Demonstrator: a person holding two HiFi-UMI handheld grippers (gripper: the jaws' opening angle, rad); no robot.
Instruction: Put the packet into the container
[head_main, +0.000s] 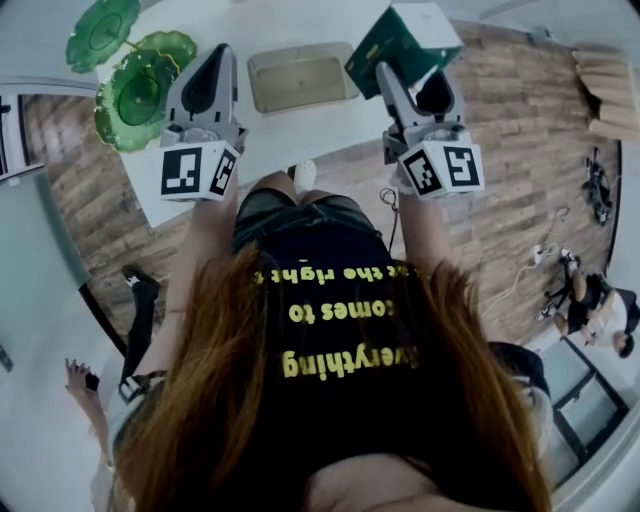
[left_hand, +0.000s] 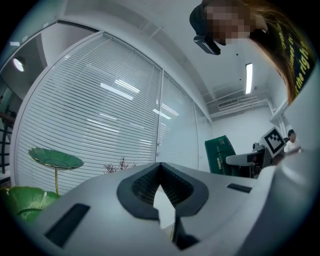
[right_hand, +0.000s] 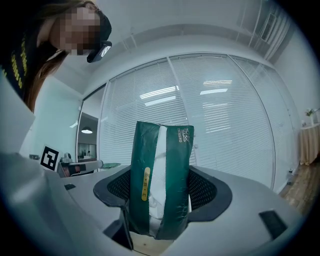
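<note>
The packet is a dark green soft pack with a white strip down its face. My right gripper is shut on it and holds it over the right part of the white table. In the right gripper view the packet stands upright between the dark pads. The container, a shallow clear rectangular tray, lies on the table between the two grippers, left of the packet. My left gripper hangs over the table to the tray's left, its jaws closed to a point on nothing. The left gripper view also shows the packet far right.
Green lotus-leaf ornaments stand at the table's left end, close beside the left gripper, and show as a leaf. Wooden floor surrounds the table, with cables and a seated person at the right. Window blinds lie ahead.
</note>
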